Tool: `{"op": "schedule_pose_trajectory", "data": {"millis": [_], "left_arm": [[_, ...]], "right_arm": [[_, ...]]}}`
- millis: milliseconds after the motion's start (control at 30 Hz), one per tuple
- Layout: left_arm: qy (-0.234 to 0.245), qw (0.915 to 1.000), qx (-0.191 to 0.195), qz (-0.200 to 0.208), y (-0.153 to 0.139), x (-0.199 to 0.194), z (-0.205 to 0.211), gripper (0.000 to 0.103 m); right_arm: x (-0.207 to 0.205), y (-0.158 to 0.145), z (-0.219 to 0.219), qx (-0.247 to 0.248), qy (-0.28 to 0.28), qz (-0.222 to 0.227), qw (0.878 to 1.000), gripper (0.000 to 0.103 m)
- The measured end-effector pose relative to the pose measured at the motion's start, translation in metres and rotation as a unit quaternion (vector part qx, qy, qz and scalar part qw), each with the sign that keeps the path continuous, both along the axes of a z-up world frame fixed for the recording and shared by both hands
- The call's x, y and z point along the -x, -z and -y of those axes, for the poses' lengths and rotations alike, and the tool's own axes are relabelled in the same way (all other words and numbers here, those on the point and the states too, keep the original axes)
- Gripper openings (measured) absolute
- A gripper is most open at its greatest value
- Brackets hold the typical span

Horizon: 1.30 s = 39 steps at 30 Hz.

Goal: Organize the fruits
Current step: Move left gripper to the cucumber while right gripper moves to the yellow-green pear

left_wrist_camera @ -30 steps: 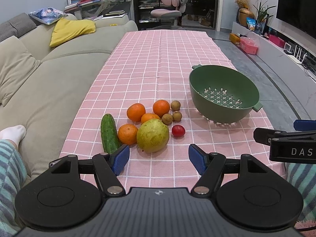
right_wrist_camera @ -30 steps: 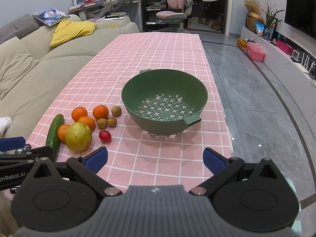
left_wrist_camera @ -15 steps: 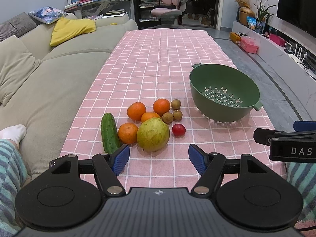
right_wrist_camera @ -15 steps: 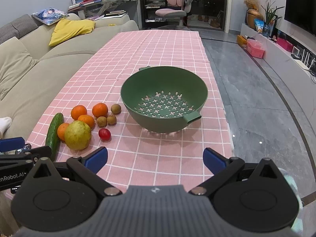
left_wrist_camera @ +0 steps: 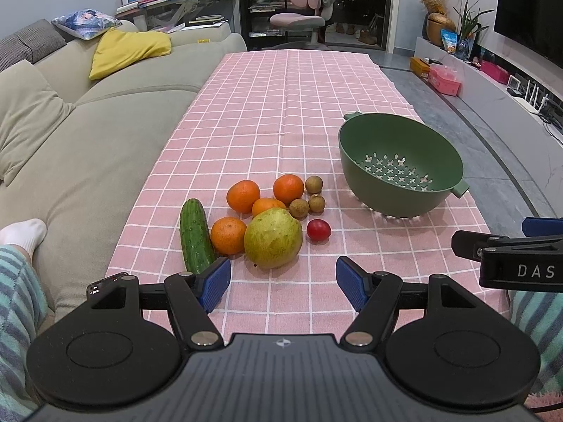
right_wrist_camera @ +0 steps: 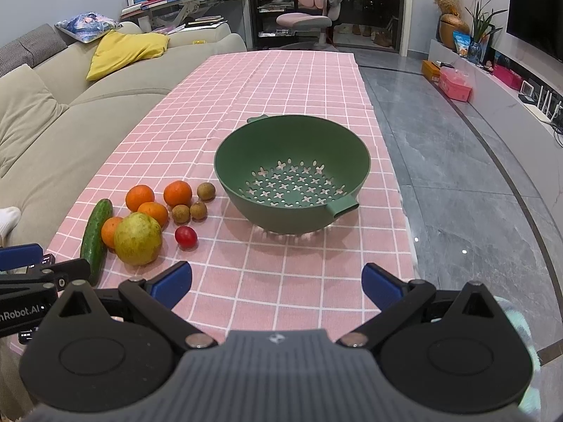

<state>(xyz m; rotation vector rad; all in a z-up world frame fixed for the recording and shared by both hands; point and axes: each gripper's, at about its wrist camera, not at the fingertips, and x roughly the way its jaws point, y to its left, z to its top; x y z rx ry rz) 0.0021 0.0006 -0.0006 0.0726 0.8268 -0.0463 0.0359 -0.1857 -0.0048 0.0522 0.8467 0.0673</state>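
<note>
A fruit pile lies on the pink checked tablecloth (left_wrist_camera: 281,105): a big yellow-green pear (left_wrist_camera: 273,242), several oranges (left_wrist_camera: 242,196), a cucumber (left_wrist_camera: 195,235), three small brown longans (left_wrist_camera: 313,184) and a red cherry tomato (left_wrist_camera: 318,229). An empty green colander (left_wrist_camera: 401,163) stands to their right; it also shows in the right wrist view (right_wrist_camera: 292,168). My left gripper (left_wrist_camera: 283,281) is open and empty just in front of the pear. My right gripper (right_wrist_camera: 276,281) is open and empty in front of the colander.
A beige sofa (left_wrist_camera: 88,133) with a yellow cushion runs along the table's left side. The table's right edge drops to a grey floor (right_wrist_camera: 457,176). A socked foot (left_wrist_camera: 21,234) rests at the left. An office chair and shelves stand far behind.
Both grippers have drifted slightly forward toward the fruit and the colander. Nothing on the table has moved.
</note>
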Motion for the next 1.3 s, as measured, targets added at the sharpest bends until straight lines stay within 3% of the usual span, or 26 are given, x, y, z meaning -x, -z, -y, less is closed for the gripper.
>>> {"op": "schedule_pose_trajectory", "data": {"millis": [567, 867, 1100, 1167, 1300], "left_arm": [[-0.002, 1.0000, 0.008, -0.005, 0.002, 0.003, 0.002, 0.081], [-0.030, 0.9981, 0.049, -0.023, 0.009, -0.014, -0.031, 0.080], [-0.051, 0.9968, 0.040, -0.046, 0.021, -0.042, -0.059, 0.072], [-0.061, 0.9957, 0.037, -0.059, 0.026, -0.053, -0.066, 0.068], [-0.059, 0.9954, 0.012, -0.074, 0.038, -0.072, -0.069, 0.065]], "right_arm": [[0.000, 0.003, -0.001, 0.003, 0.000, -0.004, 1.000, 0.099], [-0.008, 0.007, -0.006, -0.033, -0.012, 0.013, 0.999, 0.099], [-0.031, 0.018, -0.040, -0.024, -0.065, 0.011, 0.998, 0.098], [-0.040, 0.022, -0.053, -0.017, -0.088, 0.008, 0.996, 0.089], [-0.058, 0.032, -0.075, -0.025, -0.120, -0.006, 0.992, 0.086]]}}
